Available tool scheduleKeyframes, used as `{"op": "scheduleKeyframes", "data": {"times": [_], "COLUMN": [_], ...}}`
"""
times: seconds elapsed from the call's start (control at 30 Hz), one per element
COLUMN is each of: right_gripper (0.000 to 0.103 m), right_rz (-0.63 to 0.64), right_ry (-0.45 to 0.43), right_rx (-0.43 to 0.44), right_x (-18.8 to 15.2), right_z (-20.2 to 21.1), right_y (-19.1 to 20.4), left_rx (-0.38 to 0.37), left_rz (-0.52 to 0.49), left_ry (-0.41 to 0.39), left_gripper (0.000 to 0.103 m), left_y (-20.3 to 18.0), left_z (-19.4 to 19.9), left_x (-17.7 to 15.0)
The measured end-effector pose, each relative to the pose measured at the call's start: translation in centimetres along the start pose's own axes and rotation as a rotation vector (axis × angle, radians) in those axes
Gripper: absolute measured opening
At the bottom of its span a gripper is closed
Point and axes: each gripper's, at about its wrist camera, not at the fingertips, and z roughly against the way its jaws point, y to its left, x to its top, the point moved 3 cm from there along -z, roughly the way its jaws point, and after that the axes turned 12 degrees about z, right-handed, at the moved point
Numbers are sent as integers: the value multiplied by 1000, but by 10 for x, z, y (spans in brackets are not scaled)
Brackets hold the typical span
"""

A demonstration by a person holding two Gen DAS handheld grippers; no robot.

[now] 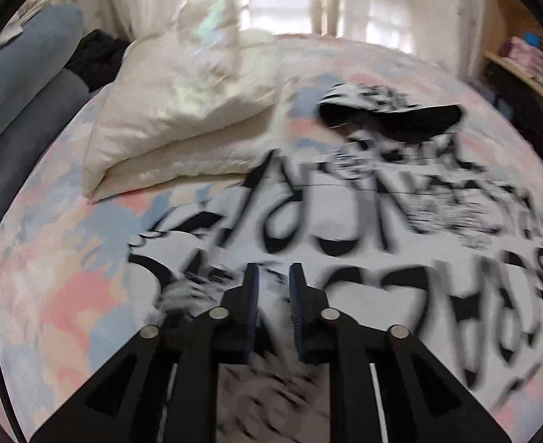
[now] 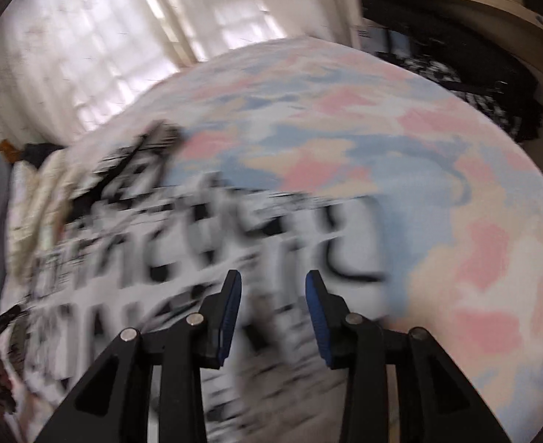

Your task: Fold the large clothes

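Left gripper (image 1: 273,277) has its jaws nearly together with a narrow gap, and with the blur nobody could tell if cloth is actually pinched in there. Right gripper (image 2: 273,284) sits with its jaws spread apart and nothing visibly pressed between the pads. Both hover right over the black-and-white printed garment (image 1: 363,221), which lies mostly spread out on the pastel bedsheet (image 1: 68,288), beside a cream pillow (image 1: 182,110). Looks like early days: no neat fold showing yet, so most of the folding is left.
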Motion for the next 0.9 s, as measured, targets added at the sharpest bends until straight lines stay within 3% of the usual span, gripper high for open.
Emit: {"op": "scheduleKeyframes", "data": {"times": [0.2,0.33,0.4,0.47,0.53,0.57,0.6,0.67,0.7,0.77,0.87,0.9], "right_gripper": [37,37,38,35,21,7,0,0,0,0,5,4], "right_rz": [88,82,82,76,89,101,103,71,67,95,145,134], "right_ry": [23,71,108,138,126,126,127,119,114,95,107,107], "right_rx": [243,352,347,324,317,307,305,366,355,283,60,46], "right_x": [-2,-7,-14,-22,-26,-28,-29,-32,-33,-33,-38,-43], "right_z": [-13,-48,-72,-92,-96,-96,-95,-89,-86,-72,-57,-52], "right_y": [136,194,209,209,201,194,186,161,151,126,83,61], "left_rx": [-156,-186,-162,-137,-119,-127,-129,-108,-93,-93,-39,-10], "left_rz": [-16,22,46,39,15,20,28,29,29,42,80,101], "left_ry": [19,64,101,97,66,64,70,71,66,66,52,47], "left_gripper": [19,19,19,19,19,19,18,18,18,18,18,18], "left_y": [-75,-109,-113,-113,-107,-103,-97,-80,-70,-49,-9,7], "left_z": [21,-2,-23,-35,-42,-42,-42,-39,-36,-29,-15,-11], "left_x": [-25,-46,-57,-67,-70,-70,-68,-64,-63,-60,-57,-56]}}
